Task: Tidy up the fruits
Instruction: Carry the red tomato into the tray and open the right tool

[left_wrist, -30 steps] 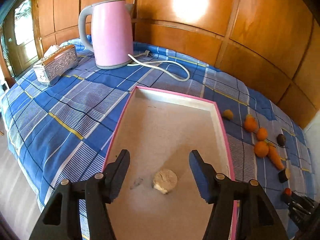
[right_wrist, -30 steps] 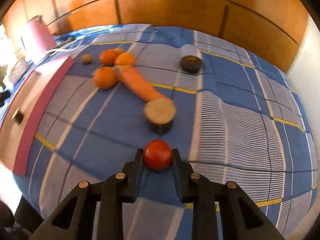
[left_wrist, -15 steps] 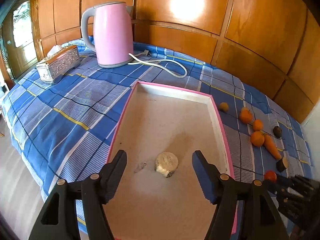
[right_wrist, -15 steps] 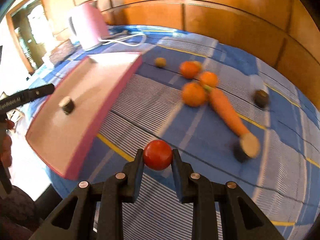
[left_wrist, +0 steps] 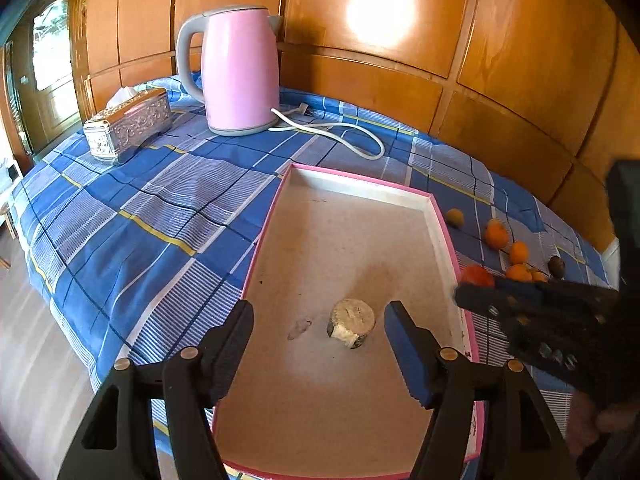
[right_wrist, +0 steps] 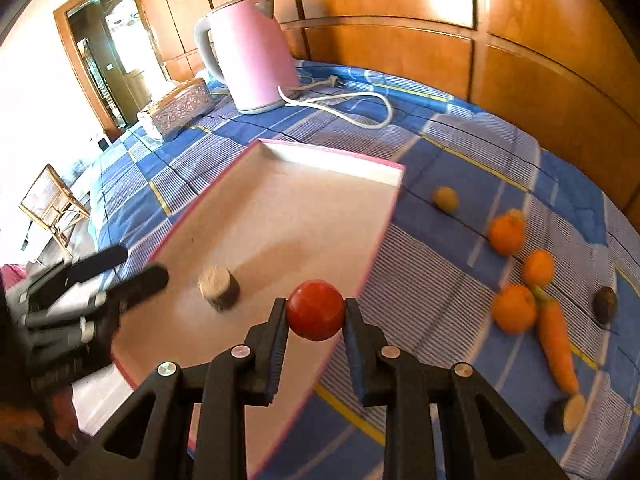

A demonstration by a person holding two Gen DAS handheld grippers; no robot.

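Carrying a red tomato (right_wrist: 315, 310), the right gripper (right_wrist: 316, 320) is pinching it tight between its two black fingers and is hanging over the near right edge of the pink tray (right_wrist: 384, 168). The left gripper (left_wrist: 320, 336) is spread wide with nothing in it, waiting over the tray above a pale round chunk (left_wrist: 352, 322) that is lying on the tray floor. To do this step well, the right gripper should be going past the pink rim, getting low over a bare spot away from the chunk, and only then letting go, so the round tomato is not rolling off or bouncing out. Three oranges (right_wrist: 514, 308), a carrot (right_wrist: 556, 344) and a small yellow fruit (right_wrist: 445, 199) are waiting on the blue checked cloth (right_wrist: 460, 152). A pink kettle (left_wrist: 240, 72) is standing at the back. No writing is showing clearly enough to read anywhere.
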